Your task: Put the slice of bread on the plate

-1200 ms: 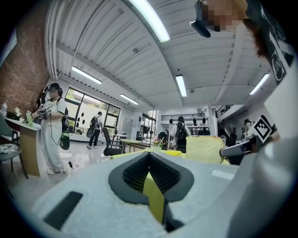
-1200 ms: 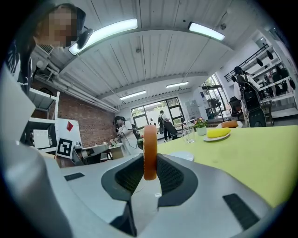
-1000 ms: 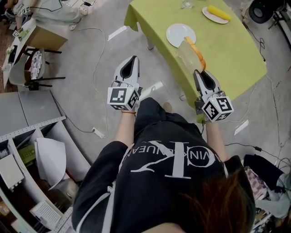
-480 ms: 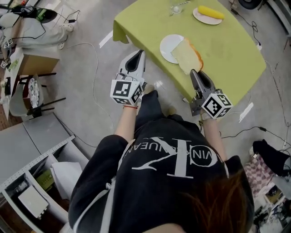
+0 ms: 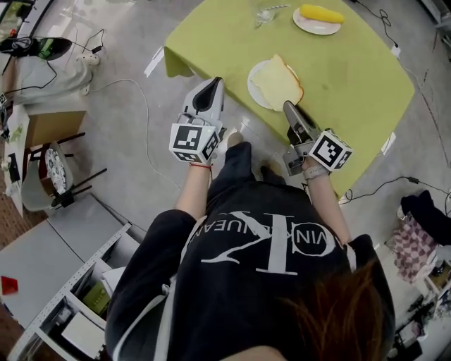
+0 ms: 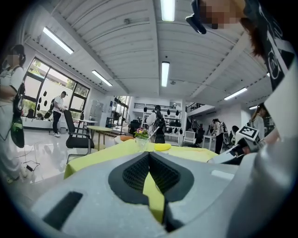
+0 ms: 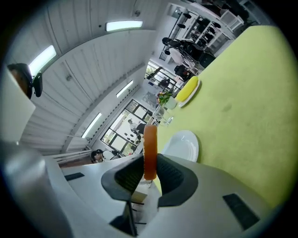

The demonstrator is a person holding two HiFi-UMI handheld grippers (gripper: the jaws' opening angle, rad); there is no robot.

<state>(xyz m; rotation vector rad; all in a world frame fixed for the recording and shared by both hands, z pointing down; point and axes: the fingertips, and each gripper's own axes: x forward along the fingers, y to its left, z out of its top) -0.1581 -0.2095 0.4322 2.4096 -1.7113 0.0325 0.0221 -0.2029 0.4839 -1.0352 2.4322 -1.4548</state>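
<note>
A slice of bread (image 5: 278, 82) with an orange-brown crust hangs nearly flat over the white plate (image 5: 253, 75) on the green table (image 5: 352, 77). My right gripper (image 5: 288, 106) is shut on its near edge. In the right gripper view the crust (image 7: 150, 149) stands edge-on between the pads of the right gripper (image 7: 149, 174), with the plate (image 7: 185, 145) just beyond. My left gripper (image 5: 211, 84) is level at the table's near left edge, jaws shut with nothing in them. In its own view the left gripper (image 6: 149, 155) shows its tips meeting.
At the table's far side stand a small plate with a yellow food item (image 5: 316, 15) and a glass (image 5: 266, 14). Cables and power strips lie on the floor at the left. Grey shelves (image 5: 77, 282) stand at the lower left.
Both grippers moved toward the table. The right one rolled, so the bread went from tilted and edge-up beside the plate to nearly flat over the plate.
</note>
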